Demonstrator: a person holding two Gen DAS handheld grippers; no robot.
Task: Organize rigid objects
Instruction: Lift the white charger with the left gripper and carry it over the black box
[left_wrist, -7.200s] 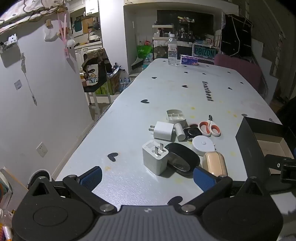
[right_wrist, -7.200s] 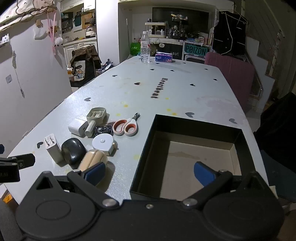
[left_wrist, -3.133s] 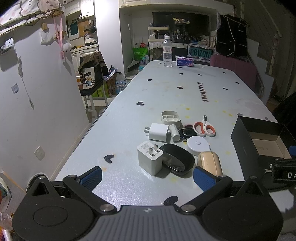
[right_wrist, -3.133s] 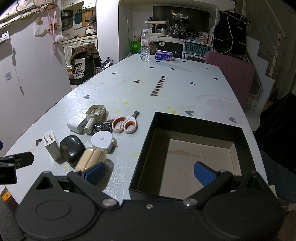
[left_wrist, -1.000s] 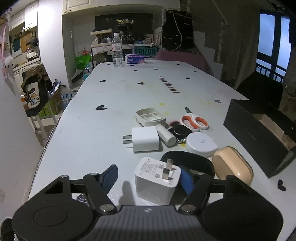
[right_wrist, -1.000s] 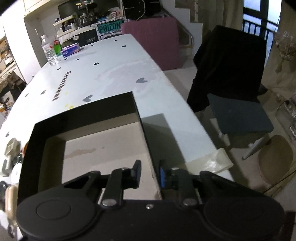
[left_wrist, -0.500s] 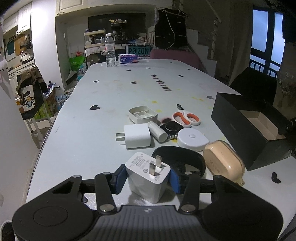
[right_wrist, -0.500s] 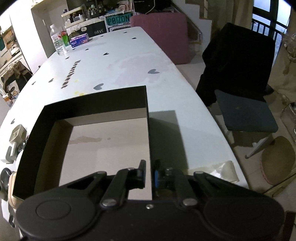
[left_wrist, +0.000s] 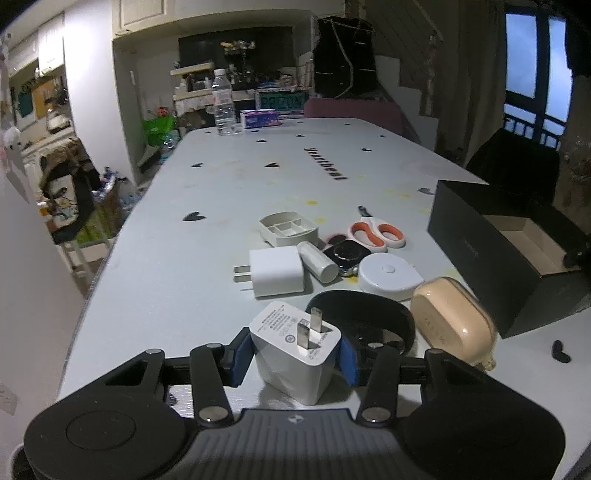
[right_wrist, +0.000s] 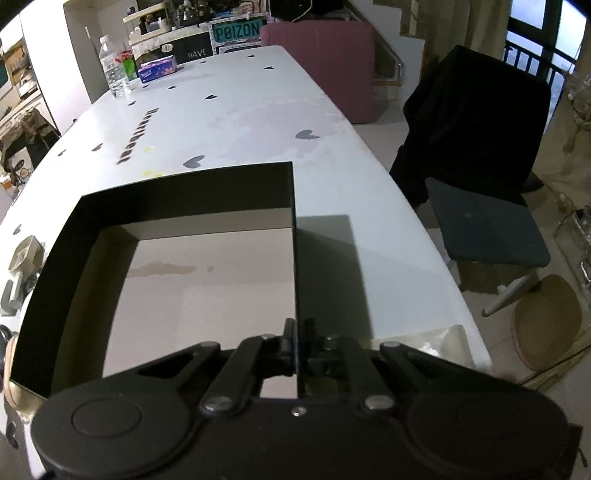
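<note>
My left gripper (left_wrist: 293, 354) is shut on a white wall charger (left_wrist: 295, 345) that stands on the table with its prongs up. Behind it lie a black oval case (left_wrist: 364, 323), a beige earbud case (left_wrist: 452, 326), a second white charger (left_wrist: 275, 271), a white cylinder (left_wrist: 317, 256), a smartwatch (left_wrist: 347, 253), a round white tape measure (left_wrist: 388, 275), orange-handled scissors (left_wrist: 376, 230) and a small beige tray (left_wrist: 288, 229). My right gripper (right_wrist: 297, 341) is shut on the right wall of the open black box (right_wrist: 295, 236), which is empty inside; the box also shows in the left wrist view (left_wrist: 476, 243).
The white table (left_wrist: 236, 173) carries black heart marks. A water bottle (left_wrist: 223, 105) and a tissue pack (left_wrist: 258, 118) stand at its far end. A dark chair (right_wrist: 480, 184) stands right of the table. The table's left edge drops off beside a wall.
My left gripper has closed its blue pads onto the white charger. My right gripper has closed fully on the box's right wall, and the box shifted slightly.
</note>
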